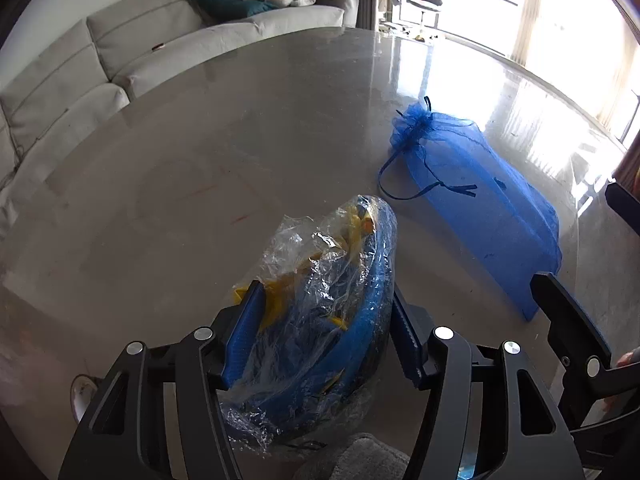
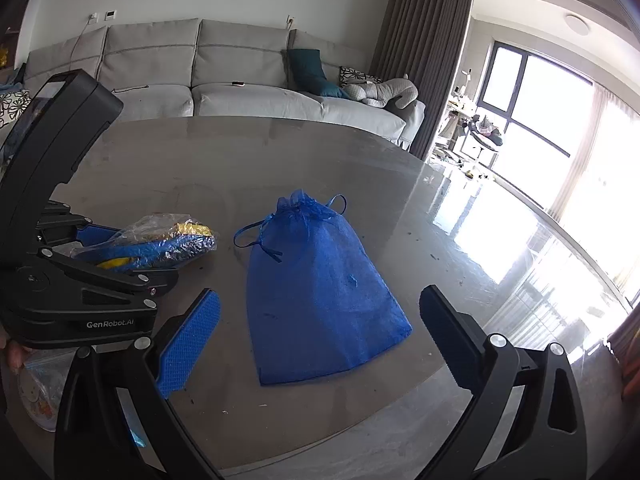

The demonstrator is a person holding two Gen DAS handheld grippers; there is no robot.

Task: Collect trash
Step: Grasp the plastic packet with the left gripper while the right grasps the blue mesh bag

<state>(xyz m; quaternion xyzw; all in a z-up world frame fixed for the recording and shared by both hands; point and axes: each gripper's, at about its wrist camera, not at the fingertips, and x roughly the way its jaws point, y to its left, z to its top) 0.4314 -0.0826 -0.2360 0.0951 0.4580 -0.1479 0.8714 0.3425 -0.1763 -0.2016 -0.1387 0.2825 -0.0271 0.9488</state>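
Observation:
A crumpled clear plastic wrapper with blue and yellow pieces inside (image 1: 320, 300) sits between the fingers of my left gripper (image 1: 324, 312), which is shut on it just above the grey table (image 1: 240, 128). The wrapper also shows in the right wrist view (image 2: 160, 246), with the left gripper (image 2: 100, 280) around it. A blue mesh drawstring bag (image 2: 320, 292) lies flat on the table, its tied mouth pointing away; it also shows in the left wrist view (image 1: 480, 200). My right gripper (image 2: 320, 336) is open and empty, its fingers on either side of the bag's near end.
A clear zip bag with a printed pattern (image 2: 38, 392) lies at the table's near left edge. A grey sofa (image 2: 240, 80) with cushions stands beyond the table. Bright windows (image 2: 540, 112) are at the right.

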